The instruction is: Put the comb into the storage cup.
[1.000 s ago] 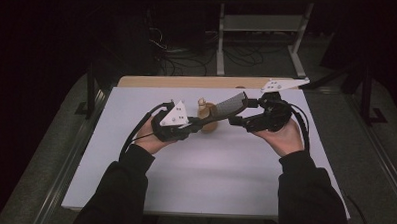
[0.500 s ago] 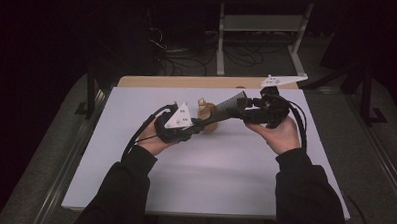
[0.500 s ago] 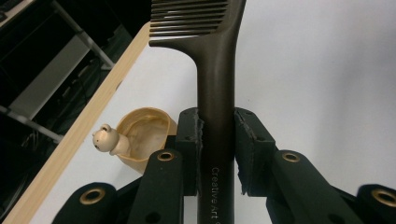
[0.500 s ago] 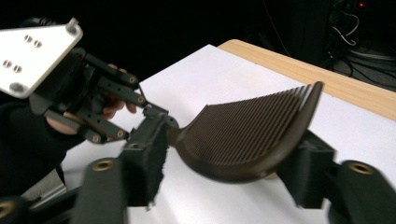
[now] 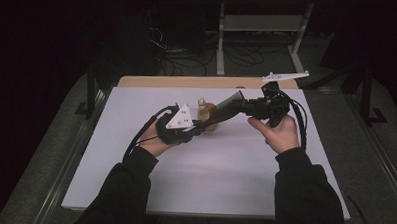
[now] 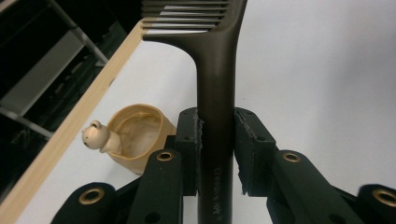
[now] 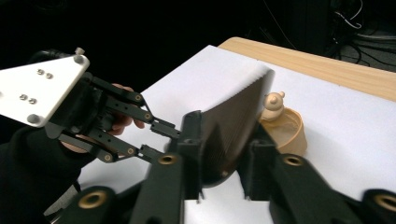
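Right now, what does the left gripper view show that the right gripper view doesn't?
The left gripper view gives you the comb's long handle with tiny letters on it, squeezed tight between two black jaws. The right gripper view gives you the left gripper from outside, with its white plate and a dark sleeve behind it. Both have the comb, the little bear cup, the white table and its wooden edge.
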`<state>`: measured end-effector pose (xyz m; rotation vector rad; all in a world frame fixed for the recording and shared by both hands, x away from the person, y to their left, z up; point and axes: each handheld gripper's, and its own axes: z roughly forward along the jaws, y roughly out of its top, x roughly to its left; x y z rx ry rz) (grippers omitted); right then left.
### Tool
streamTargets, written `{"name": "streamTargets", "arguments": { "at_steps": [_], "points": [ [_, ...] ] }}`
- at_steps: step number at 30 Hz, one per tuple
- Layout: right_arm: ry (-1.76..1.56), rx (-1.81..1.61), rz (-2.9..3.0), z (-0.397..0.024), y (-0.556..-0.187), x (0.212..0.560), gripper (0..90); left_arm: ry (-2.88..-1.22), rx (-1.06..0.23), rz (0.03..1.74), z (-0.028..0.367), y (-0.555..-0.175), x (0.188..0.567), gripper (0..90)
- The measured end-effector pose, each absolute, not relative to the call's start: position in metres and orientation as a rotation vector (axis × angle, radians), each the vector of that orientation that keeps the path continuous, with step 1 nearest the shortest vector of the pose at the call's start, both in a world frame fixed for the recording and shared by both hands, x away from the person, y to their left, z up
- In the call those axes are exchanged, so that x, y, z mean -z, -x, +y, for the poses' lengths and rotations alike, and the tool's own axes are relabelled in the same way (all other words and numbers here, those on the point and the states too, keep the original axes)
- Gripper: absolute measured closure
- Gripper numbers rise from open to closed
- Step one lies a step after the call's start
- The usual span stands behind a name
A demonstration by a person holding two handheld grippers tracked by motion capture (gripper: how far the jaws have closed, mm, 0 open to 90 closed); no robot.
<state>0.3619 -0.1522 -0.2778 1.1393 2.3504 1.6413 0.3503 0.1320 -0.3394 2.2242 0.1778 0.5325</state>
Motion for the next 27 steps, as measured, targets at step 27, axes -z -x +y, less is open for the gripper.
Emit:
{"name": "streamTargets", "arguments": {
  "at_steps": [27],
  "points": [
    [-1.010, -1.578, 2.387, -0.147, -0.355, 0.251, 83.4, -2.036, -0.390, 0.304, 0.161, -0.355, 0.340, 48.7]
  ]
}}
